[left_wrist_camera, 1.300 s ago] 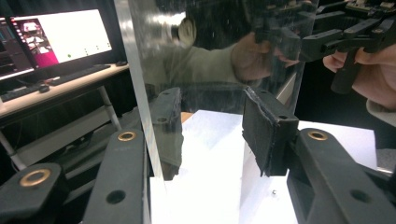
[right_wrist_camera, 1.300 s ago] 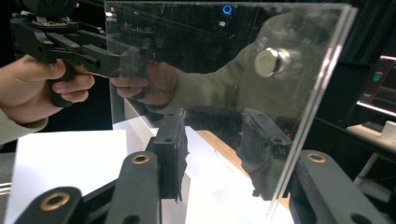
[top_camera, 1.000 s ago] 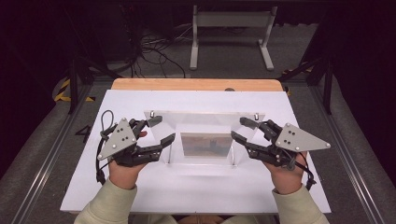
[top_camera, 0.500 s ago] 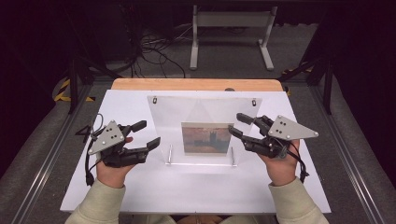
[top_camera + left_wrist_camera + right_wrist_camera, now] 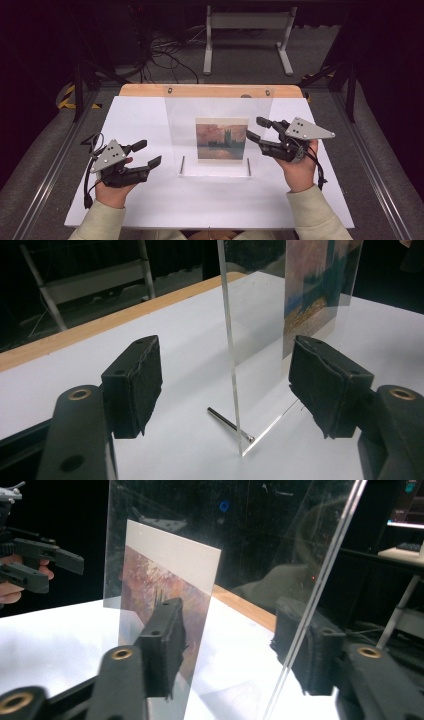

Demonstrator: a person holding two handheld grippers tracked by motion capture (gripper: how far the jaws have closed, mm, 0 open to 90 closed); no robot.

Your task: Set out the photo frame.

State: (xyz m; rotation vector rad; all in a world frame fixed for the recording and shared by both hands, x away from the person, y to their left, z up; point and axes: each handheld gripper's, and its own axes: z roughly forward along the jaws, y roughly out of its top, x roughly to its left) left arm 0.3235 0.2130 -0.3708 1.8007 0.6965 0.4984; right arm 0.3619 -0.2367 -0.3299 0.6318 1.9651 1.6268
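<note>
A clear acrylic frame [image 5: 220,107] stands upright mid-table on two thin metal pins [image 5: 182,165], holding a painted picture [image 5: 221,141]. My right gripper [image 5: 254,128] is at the frame's right edge. In the right gripper view, its jaws [image 5: 235,645] straddle that edge [image 5: 320,580]; they have just been opening and the pads stand off the pane. My left gripper [image 5: 150,152] hovers left of the frame, apart from it, open after widening a little. From the left gripper [image 5: 227,385], the frame's edge [image 5: 230,340] and a pin [image 5: 227,418] lie ahead.
The white tabletop [image 5: 145,115] has a wooden strip [image 5: 145,90] along its far edge. Beyond it, on the dark floor, are a metal stand [image 5: 247,30] and loose cables [image 5: 165,55]. The left gripper [image 5: 65,572] also shows far off in the right gripper view.
The frame went from leaning low between both grippers to standing upright. My left gripper let go and drew back left and toward me. The right gripper's jaws stand wider at the frame's edge.
</note>
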